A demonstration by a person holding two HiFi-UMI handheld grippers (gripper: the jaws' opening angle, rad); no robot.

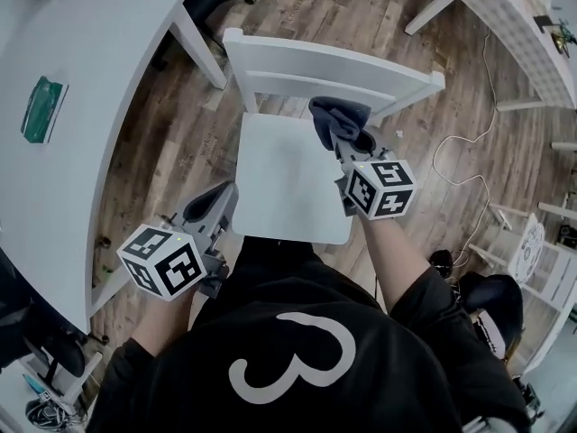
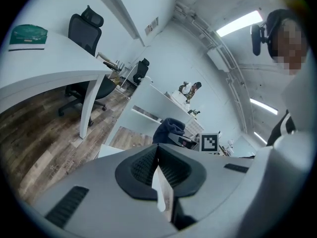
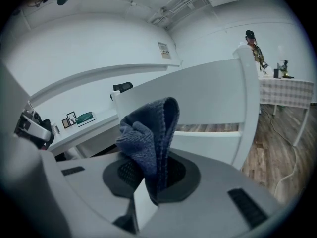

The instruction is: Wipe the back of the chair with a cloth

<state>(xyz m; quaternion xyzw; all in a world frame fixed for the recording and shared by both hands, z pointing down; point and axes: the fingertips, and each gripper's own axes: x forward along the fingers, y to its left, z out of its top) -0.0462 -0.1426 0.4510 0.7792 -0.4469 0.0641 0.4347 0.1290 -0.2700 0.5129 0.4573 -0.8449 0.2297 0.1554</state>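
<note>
A blue-grey cloth (image 3: 148, 133) is seen clamped in the right gripper (image 3: 151, 185), bunched upward before the white chair's backrest (image 3: 213, 90). Whether the two touch cannot be told. Only the head view shows it held above the seat (image 1: 288, 188). The left gripper (image 2: 158, 175) is shown by its own view with jaws pressed together on nothing. A wood-plank floor (image 1: 306, 7), a white table (image 1: 90, 61) bearing a green packet (image 1: 43, 108), and a loose cable (image 1: 469, 152) are seen around.

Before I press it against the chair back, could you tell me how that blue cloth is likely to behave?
Probably floppy: the cloth bunches and folds above the right gripper, whose jaws pinch it. Likely light: that pinch holds it up. Its knitted weave should resist slipping.
</note>
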